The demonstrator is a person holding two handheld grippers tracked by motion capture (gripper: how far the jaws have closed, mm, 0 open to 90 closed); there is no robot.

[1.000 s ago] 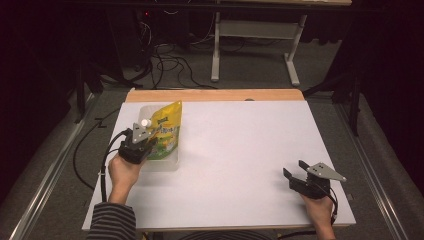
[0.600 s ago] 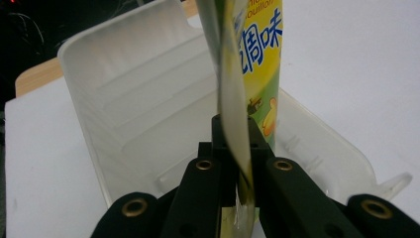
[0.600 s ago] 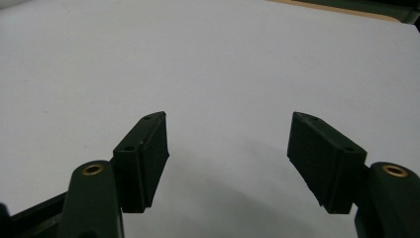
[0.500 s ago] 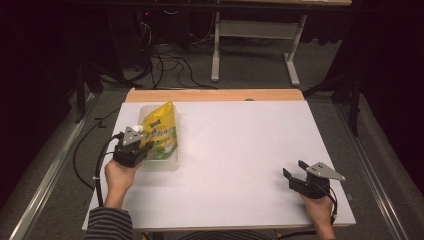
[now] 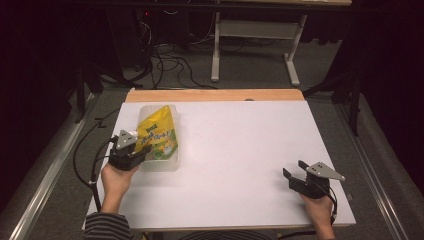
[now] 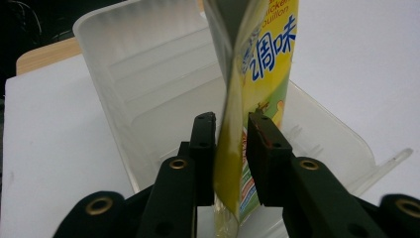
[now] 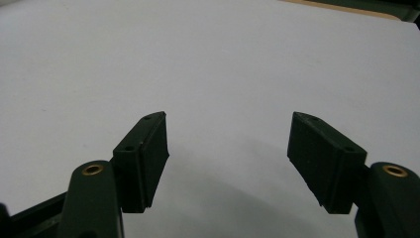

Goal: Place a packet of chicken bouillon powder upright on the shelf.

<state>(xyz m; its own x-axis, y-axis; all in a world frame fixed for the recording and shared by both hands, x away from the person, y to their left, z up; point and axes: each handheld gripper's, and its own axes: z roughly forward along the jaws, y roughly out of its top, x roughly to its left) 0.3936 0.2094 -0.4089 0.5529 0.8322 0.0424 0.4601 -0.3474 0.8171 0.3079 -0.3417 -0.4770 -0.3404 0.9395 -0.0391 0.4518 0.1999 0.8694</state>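
Left gripper [image 6: 232, 144] jaws pinching lower edge of yellow seasoning pouch [image 6: 260, 74], likely so it stands upright. Pouch sits inside clear plastic tray [image 5: 155, 162], which lies at near-left part of white table [image 5: 240, 150]. Right gripper [image 5: 299, 179] well right of tray, jaws spread, holding nothing, seemingly parked on standby.

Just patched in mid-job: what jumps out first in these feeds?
The bright yellow printed foil pouch at the table's left, standing in a clear plastic tub, with the left claw closed on its lower edge. At the near right, the right claw sits open over the bare white tabletop.
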